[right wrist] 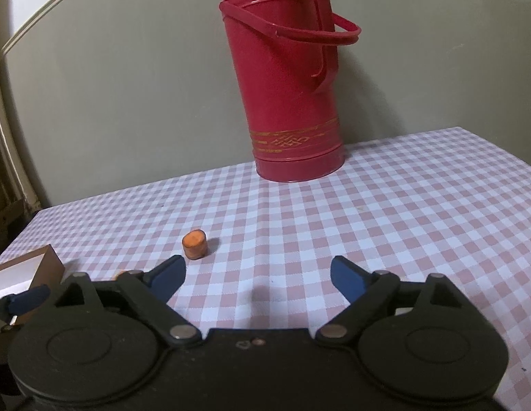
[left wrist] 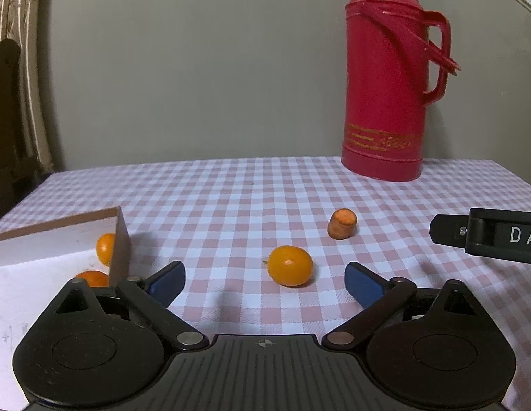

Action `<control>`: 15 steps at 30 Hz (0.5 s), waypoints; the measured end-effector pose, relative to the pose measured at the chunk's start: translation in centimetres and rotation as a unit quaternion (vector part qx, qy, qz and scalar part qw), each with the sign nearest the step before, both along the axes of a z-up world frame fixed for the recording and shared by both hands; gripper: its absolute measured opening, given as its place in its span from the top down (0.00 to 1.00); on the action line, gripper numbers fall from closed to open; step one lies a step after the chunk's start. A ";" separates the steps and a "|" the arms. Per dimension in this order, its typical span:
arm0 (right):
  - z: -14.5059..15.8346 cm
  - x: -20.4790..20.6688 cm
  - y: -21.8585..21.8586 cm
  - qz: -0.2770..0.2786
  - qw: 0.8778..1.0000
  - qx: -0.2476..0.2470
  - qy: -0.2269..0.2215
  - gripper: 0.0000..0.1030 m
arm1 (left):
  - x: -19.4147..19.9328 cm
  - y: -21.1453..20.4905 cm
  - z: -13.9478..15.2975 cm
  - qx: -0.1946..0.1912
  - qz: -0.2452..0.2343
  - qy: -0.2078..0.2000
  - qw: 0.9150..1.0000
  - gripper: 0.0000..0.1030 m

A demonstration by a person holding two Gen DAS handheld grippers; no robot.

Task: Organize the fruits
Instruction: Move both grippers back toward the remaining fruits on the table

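left gripper (left wrist: 264, 281) agape | orange (left wrist: 290, 265) between | box (left wrist: 42, 257) left

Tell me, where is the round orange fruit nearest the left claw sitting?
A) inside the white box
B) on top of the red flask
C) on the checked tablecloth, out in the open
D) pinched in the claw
C: in the left wrist view the round orange fruit lies on the pink-and-white checked tablecloth, just ahead of the open left claw, whose fingers do not touch it.

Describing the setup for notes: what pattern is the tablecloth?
Pink-and-white checks on the tablecloth; clearest in the left wrist view.
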State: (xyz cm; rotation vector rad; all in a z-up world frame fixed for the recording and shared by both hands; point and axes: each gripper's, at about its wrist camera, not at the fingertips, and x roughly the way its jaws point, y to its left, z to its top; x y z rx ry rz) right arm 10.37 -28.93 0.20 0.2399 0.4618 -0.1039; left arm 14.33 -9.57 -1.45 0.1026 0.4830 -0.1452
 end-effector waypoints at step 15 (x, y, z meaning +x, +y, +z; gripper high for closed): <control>-0.5 3.0 0.2 0.024 1.000 0.002 0.014 0.28 | 1.9 -0.6 -0.8 -0.009 -0.003 0.020 1.000 0.12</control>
